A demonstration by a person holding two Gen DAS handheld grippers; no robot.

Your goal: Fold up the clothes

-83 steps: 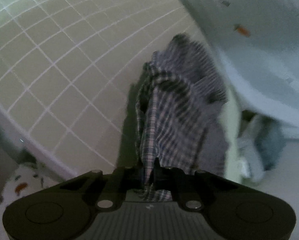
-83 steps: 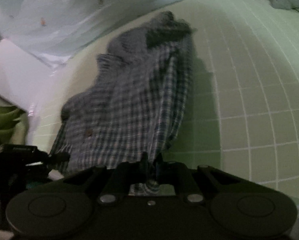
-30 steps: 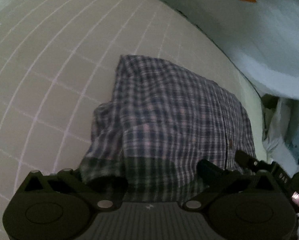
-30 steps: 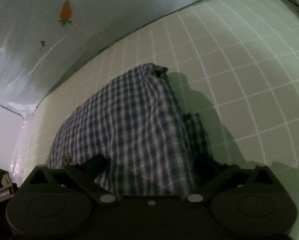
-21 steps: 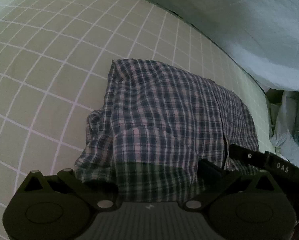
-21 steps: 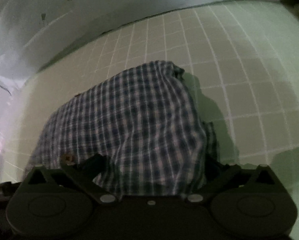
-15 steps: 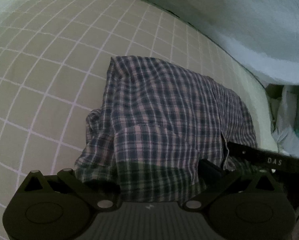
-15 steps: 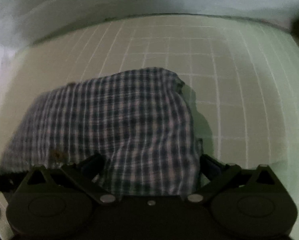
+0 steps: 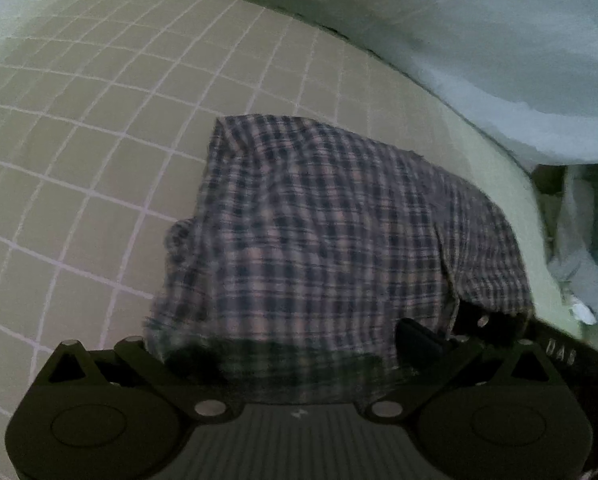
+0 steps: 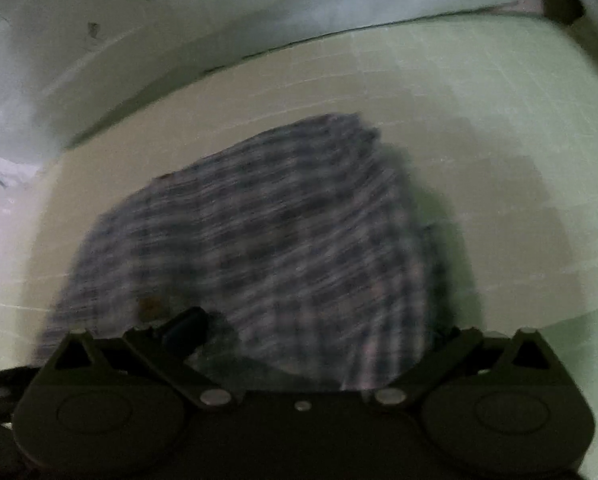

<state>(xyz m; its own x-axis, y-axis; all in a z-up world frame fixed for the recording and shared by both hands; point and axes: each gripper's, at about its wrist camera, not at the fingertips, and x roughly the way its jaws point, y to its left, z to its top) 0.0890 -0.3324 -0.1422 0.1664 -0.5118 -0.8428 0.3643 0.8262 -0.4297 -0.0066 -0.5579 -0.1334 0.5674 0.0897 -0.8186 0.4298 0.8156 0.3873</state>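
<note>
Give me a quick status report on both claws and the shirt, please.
Left claw open, right claw open. Plaid shirt lying folded on the grid sheet, released. Nothing in the way; right wrist view blurred.

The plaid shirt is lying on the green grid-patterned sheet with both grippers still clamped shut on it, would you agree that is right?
Not quite. The plaid shirt does lie on the green grid-patterned sheet, but both grippers are open. The left wrist view shows the left gripper with fingers spread wide; the right wrist view shows the same for the right gripper.

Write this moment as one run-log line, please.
stage: fold laid down | plaid shirt: flat on grid sheet | left gripper: open | right gripper: open
</note>
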